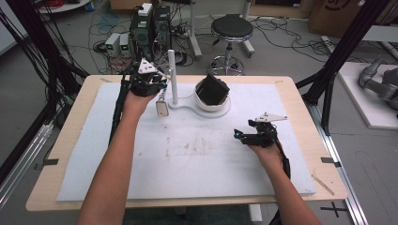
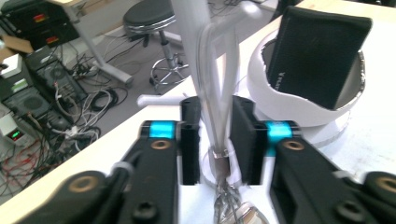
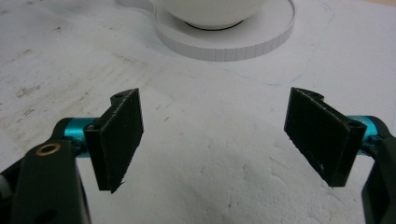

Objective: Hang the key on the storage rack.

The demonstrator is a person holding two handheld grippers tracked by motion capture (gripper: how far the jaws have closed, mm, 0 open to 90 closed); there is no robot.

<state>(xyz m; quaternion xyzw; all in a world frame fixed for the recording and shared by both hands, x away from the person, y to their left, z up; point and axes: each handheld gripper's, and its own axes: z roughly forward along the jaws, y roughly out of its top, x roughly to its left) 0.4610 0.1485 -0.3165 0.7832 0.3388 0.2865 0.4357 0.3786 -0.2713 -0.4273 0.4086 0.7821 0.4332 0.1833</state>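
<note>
A white stand has an upright post (image 1: 172,75) (image 2: 191,42) and a round cup (image 1: 213,104) (image 2: 280,102) (image 3: 210,11) that holds a tilted black box (image 1: 212,89) (image 2: 317,56). My left gripper (image 1: 164,83) (image 2: 215,140) is beside the post, its jaws closed on a clear strap loop (image 2: 215,84). A metal ring and a small tag (image 1: 163,109) (image 2: 245,215) hang below the strap. My right gripper (image 1: 239,135) (image 3: 212,140) hovers open and empty over the white mat (image 1: 187,159), in front and to the right of the stand's base (image 3: 233,44).
The mat covers most of the wooden table (image 1: 305,108). Beyond the far edge stand a black stool (image 1: 231,30), computer cases (image 1: 150,28) and tangled cables. A grey robot arm (image 1: 380,79) lies to the right, and black frame posts flank the table.
</note>
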